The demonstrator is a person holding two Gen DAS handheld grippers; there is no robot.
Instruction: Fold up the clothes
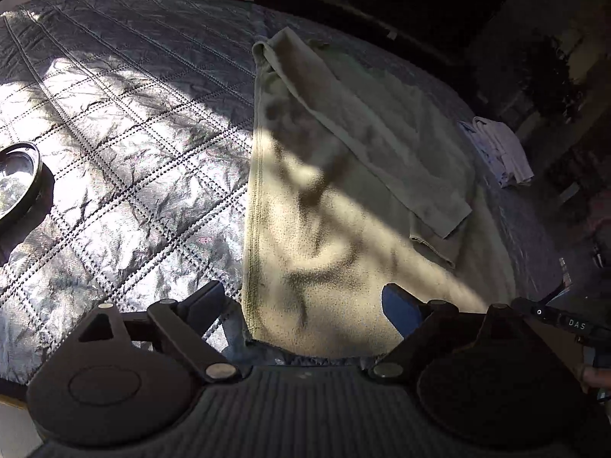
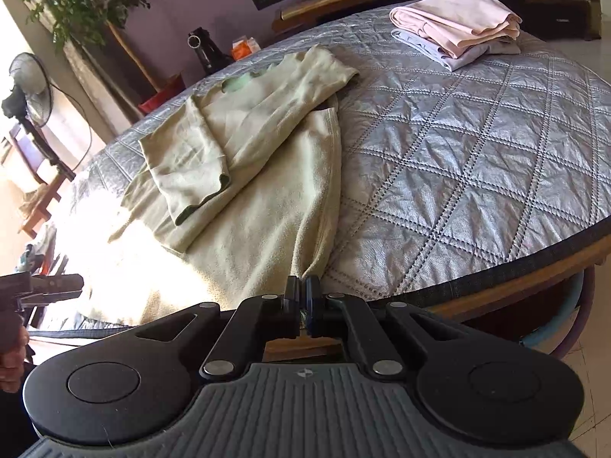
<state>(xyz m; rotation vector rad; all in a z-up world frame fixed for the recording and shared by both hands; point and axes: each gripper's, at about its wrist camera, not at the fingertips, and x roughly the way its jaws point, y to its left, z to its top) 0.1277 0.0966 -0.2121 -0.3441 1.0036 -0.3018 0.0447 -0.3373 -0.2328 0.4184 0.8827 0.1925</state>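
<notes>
A pale green long-sleeved shirt (image 1: 343,206) (image 2: 244,198) lies flat on the grey quilted cover (image 1: 126,122) (image 2: 477,160), with its sleeves folded across the body. My left gripper (image 1: 303,305) is open over the shirt's near left hem corner. The cloth lies between its blue pads (image 1: 401,305) without being pinched. My right gripper (image 2: 303,286) is shut on the shirt's near right hem corner, where the cloth bunches up into the closed pads. The right gripper's tip shows at the right edge of the left wrist view, and the left one's at the left edge of the right wrist view.
A stack of folded pink and lavender clothes (image 2: 454,19) (image 1: 500,152) sits at the far side of the cover. A round dark glass-topped object (image 1: 19,179) lies on the cover to the left. The cover's dark front edge (image 2: 496,282) is close by. A fan (image 2: 30,91) and a plant stand beyond.
</notes>
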